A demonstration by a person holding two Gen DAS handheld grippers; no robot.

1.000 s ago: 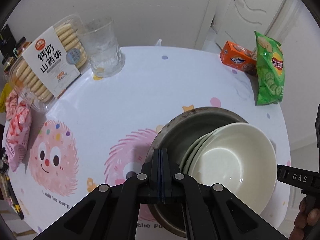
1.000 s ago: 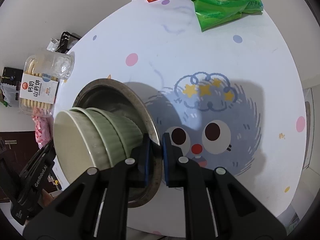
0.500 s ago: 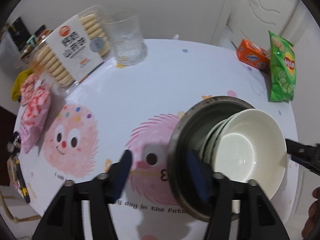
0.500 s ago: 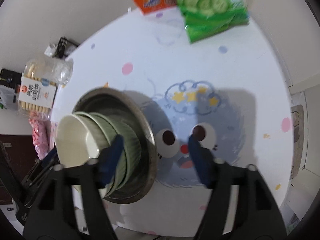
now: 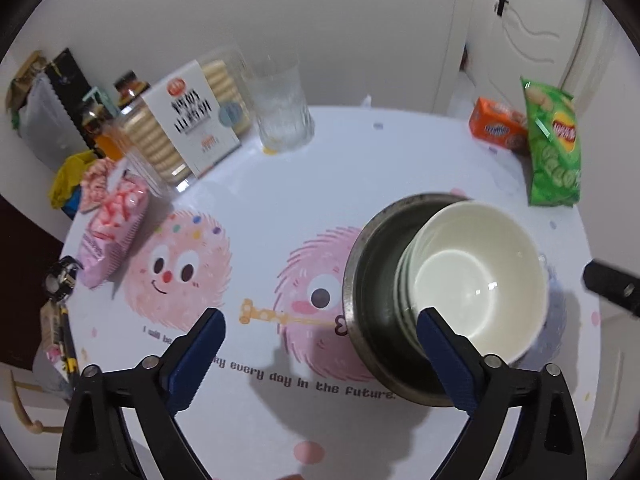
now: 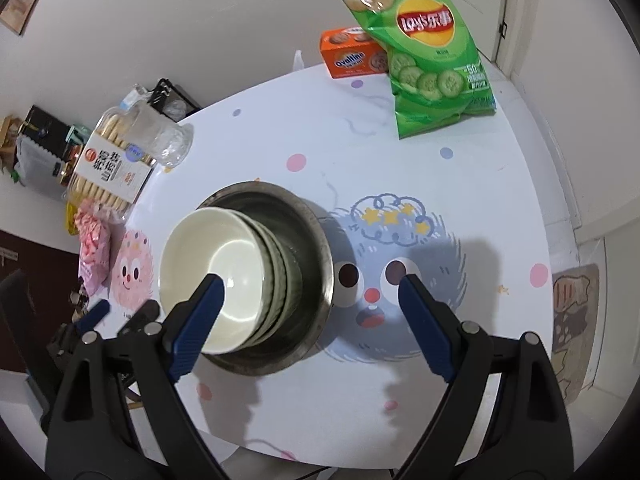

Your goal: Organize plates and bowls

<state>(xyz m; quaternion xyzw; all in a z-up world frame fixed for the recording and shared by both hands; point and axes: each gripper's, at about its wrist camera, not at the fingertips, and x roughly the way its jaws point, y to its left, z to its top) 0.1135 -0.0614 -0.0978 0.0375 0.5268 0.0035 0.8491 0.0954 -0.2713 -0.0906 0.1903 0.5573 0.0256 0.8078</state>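
Observation:
A steel bowl (image 5: 372, 264) (image 6: 310, 240) stands on the round table (image 5: 360, 168) and holds a leaning stack of bowls. A white bowl (image 5: 476, 276) (image 6: 216, 252) lies on top, green ribbed bowls (image 6: 280, 272) under it. My left gripper (image 5: 320, 314) hovers above the steel bowl's left rim with its jaws opening wide and nothing pressed between them. My right gripper (image 6: 310, 280) hangs over the bowl's right side, jaws also opening, the pads clear of the rim and the stack. The right gripper's tip (image 5: 608, 284) shows at the left wrist view's right edge.
A biscuit pack (image 5: 188, 128), a drinking glass (image 5: 282, 108) and a pink sweet bag (image 5: 114, 224) sit at the table's left back. An orange Ovaltine box (image 6: 352, 54) and a green crisp bag (image 6: 428, 52) stand at the right back. A doormat (image 6: 576, 320) lies on the floor.
Both grippers were shut on the steel bowl's rim; they have let go, opened wide and risen away from it. The bowl and stack stay on the table.

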